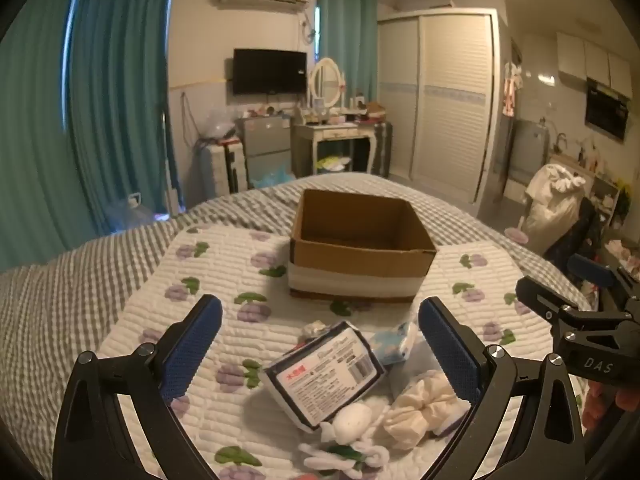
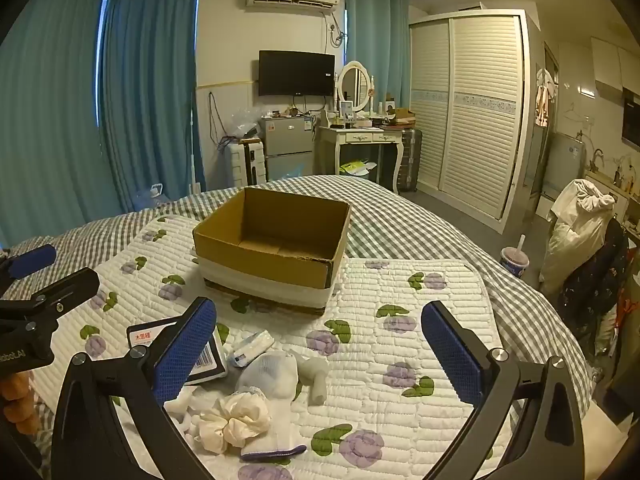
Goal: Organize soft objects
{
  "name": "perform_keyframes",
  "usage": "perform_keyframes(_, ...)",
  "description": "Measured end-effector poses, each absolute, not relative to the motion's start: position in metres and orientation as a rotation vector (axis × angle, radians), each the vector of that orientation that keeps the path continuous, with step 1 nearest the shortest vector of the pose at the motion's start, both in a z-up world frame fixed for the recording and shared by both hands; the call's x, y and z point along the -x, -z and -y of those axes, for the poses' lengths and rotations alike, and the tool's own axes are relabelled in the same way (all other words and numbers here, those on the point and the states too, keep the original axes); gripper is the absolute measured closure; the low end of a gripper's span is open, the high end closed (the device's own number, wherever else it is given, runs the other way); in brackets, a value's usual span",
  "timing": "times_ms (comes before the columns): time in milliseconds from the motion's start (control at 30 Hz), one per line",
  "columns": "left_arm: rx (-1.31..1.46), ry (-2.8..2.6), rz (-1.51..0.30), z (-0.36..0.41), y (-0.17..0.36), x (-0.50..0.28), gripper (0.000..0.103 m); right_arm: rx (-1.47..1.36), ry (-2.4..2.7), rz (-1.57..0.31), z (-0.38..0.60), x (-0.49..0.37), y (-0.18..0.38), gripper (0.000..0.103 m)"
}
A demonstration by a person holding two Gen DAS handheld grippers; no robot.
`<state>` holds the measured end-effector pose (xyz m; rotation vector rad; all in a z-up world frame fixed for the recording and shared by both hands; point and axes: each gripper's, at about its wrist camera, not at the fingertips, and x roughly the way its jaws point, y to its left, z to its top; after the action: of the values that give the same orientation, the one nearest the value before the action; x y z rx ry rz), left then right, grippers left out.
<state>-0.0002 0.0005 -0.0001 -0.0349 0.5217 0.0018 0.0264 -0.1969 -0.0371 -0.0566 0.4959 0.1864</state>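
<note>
Task barely begun: cardboard box (image 2: 272, 240) on quilt (image 2: 420, 360) holds nothing visible. My left gripper (image 1: 320, 348) and right gripper (image 2: 318, 346) both spread, grasping nothing. Scrunchie (image 2: 232, 424), sock (image 2: 272, 376), packaged item (image 1: 326, 372) lie loose near box, unsorted.

Box: I see the cardboard box (image 1: 362, 246) on the quilted mat (image 1: 132, 312).
Pile: my packet (image 1: 326, 368), scrunchie (image 1: 426, 406) and sock (image 2: 269, 374) lie before it.
</note>
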Motion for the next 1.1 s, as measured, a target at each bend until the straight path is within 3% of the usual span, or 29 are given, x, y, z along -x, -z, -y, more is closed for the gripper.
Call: perform_keyframes(1100, 0.027, -0.03, -0.521, -0.007, -0.003, 0.008, 0.002, 0.081, -0.191, -0.495, 0.184, -0.026, 0.04, 0.0)
